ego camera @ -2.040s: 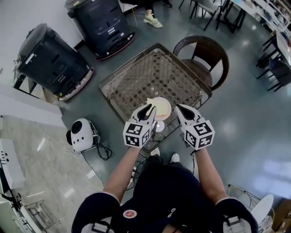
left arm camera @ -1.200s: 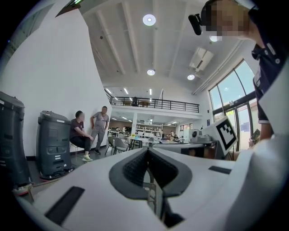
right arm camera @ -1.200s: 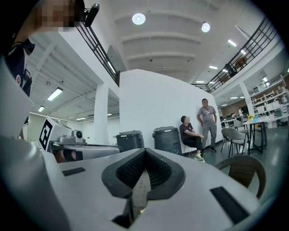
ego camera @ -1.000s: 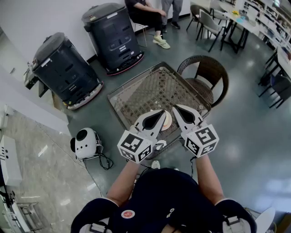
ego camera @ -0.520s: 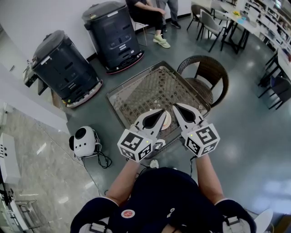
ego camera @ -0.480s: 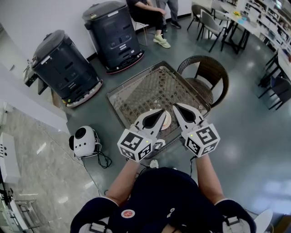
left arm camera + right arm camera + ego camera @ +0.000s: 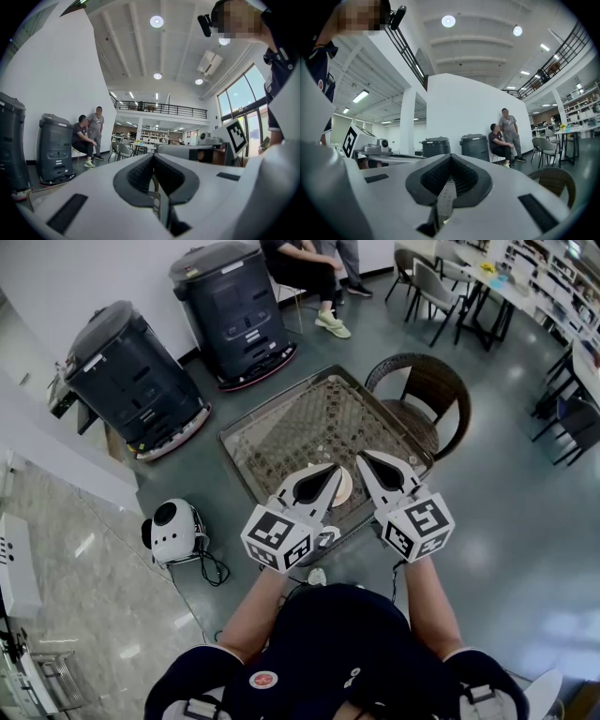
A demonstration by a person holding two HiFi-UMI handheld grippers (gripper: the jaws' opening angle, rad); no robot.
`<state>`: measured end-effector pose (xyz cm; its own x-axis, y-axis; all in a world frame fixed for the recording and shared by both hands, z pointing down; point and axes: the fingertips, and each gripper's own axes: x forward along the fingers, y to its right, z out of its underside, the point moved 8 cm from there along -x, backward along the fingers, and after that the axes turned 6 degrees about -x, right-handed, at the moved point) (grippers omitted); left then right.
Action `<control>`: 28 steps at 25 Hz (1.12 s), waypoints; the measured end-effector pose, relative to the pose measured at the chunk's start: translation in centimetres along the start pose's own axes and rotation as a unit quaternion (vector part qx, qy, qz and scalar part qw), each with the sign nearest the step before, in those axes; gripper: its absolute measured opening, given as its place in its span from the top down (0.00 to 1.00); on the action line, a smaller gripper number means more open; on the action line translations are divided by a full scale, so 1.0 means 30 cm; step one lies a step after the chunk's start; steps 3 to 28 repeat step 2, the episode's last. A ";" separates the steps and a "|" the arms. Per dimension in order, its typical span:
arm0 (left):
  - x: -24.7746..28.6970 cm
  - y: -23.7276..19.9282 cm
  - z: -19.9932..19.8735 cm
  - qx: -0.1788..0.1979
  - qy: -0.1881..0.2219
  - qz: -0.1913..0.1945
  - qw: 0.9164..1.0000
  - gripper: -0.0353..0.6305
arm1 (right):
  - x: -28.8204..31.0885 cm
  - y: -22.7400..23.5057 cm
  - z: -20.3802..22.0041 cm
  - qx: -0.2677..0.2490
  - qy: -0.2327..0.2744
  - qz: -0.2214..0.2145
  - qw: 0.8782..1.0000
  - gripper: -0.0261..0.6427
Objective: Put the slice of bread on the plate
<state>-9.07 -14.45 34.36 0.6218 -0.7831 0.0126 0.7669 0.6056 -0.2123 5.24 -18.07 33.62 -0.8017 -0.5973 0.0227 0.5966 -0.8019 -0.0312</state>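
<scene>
In the head view my left gripper [image 7: 335,469] and right gripper [image 7: 360,457] are held side by side over the near edge of the woven glass-topped table [image 7: 291,427]. Both point level, away from me. A pale round plate [image 7: 346,487] shows only as a sliver between them, and I cannot make out the bread on it from here. The left gripper view shows my left gripper [image 7: 153,157] with its jaws together and nothing in them. My right gripper [image 7: 450,158] is likewise shut and empty in the right gripper view.
A wicker chair [image 7: 422,390] stands at the table's far right corner. Two dark bin-shaped machines [image 7: 131,381] [image 7: 234,306] stand to the left and behind. A small white device [image 7: 171,526] with a cable sits on the floor. A seated person [image 7: 300,268] is at the back.
Two seconds ago the whole plate, with a yellowish slice on it, showed between the grippers. The grippers now cover most of it. Nothing has moved over the last second.
</scene>
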 end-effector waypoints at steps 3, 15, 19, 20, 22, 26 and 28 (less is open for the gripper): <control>0.001 0.000 -0.002 0.000 0.000 0.001 1.000 0.94 | 0.001 0.000 -0.004 0.000 -0.001 0.000 1.000 0.95; 0.001 0.000 -0.002 0.000 0.000 0.001 1.000 0.94 | 0.001 0.000 -0.004 0.000 -0.001 0.000 1.000 0.95; 0.001 0.000 -0.002 0.000 0.000 0.001 1.000 0.94 | 0.001 0.000 -0.004 0.000 -0.001 0.000 1.000 0.95; 0.001 0.000 -0.002 0.000 0.000 0.001 1.000 0.94 | 0.001 0.000 -0.004 0.000 -0.001 0.000 1.000 0.95; 0.001 0.000 -0.002 0.000 0.000 0.001 1.000 0.94 | 0.001 0.000 -0.004 0.000 -0.001 0.000 1.000 0.95; 0.001 0.000 -0.002 0.000 0.000 0.001 1.000 0.94 | 0.001 0.000 -0.004 0.000 -0.001 0.000 1.000 0.95; 0.001 0.000 -0.002 0.000 0.000 0.001 1.000 0.94 | 0.001 0.000 -0.004 0.000 -0.001 0.000 1.000 0.95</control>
